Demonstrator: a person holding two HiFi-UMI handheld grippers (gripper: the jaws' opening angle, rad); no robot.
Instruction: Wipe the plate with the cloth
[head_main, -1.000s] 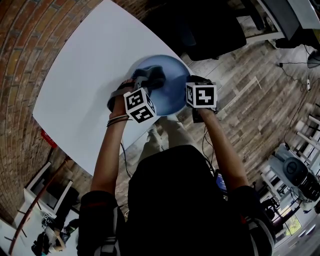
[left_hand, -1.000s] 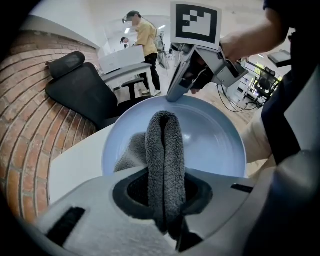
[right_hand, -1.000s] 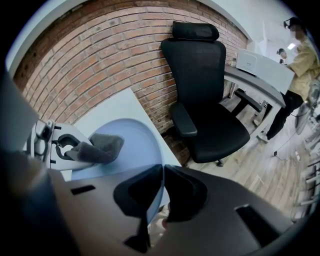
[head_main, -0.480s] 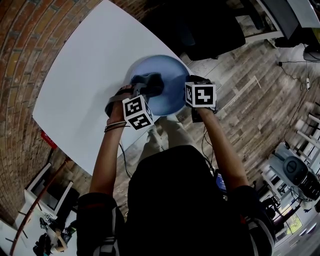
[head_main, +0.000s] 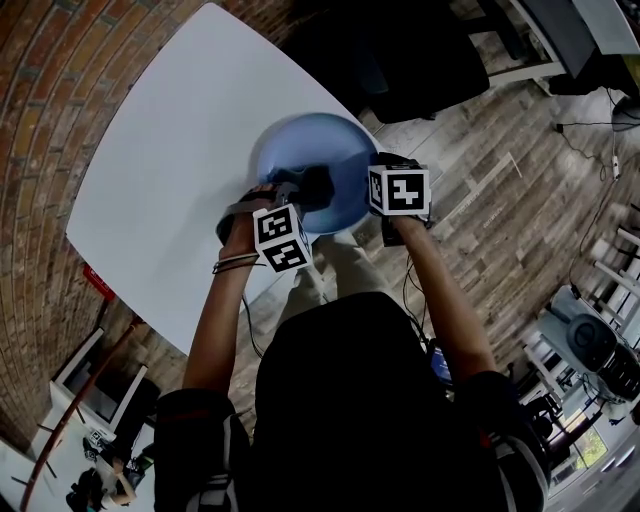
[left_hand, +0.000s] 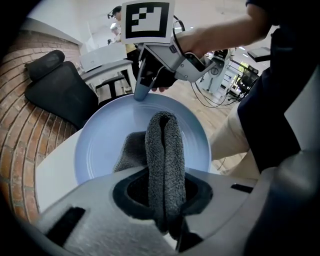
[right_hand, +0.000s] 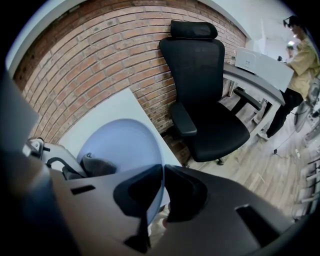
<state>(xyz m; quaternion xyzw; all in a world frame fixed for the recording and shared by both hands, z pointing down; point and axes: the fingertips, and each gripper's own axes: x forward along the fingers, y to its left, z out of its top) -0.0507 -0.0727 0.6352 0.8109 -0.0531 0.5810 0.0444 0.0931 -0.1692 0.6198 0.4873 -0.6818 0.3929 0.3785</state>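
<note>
A pale blue plate (head_main: 305, 150) lies tilted at the near right edge of the white table (head_main: 170, 160). My left gripper (head_main: 303, 190) is shut on a dark grey cloth (left_hand: 165, 155), which rests folded on the plate's (left_hand: 110, 145) inner face. The cloth (head_main: 312, 185) shows as a dark lump near the plate's near side. My right gripper (head_main: 375, 190) is shut on the plate's rim (right_hand: 155, 195), with the thin rim clamped between its jaws. In the left gripper view, the right gripper (left_hand: 141, 92) holds the plate's far rim.
A black office chair (right_hand: 205, 100) stands by the brick wall (right_hand: 110, 55) just past the table's corner. Wooden floor (head_main: 500, 190) lies right of the table. Another person (right_hand: 300, 55) stands by a desk in the background.
My left gripper has drawn the cloth back toward the plate's near side over the last second. The right gripper has stayed in place on the rim.
</note>
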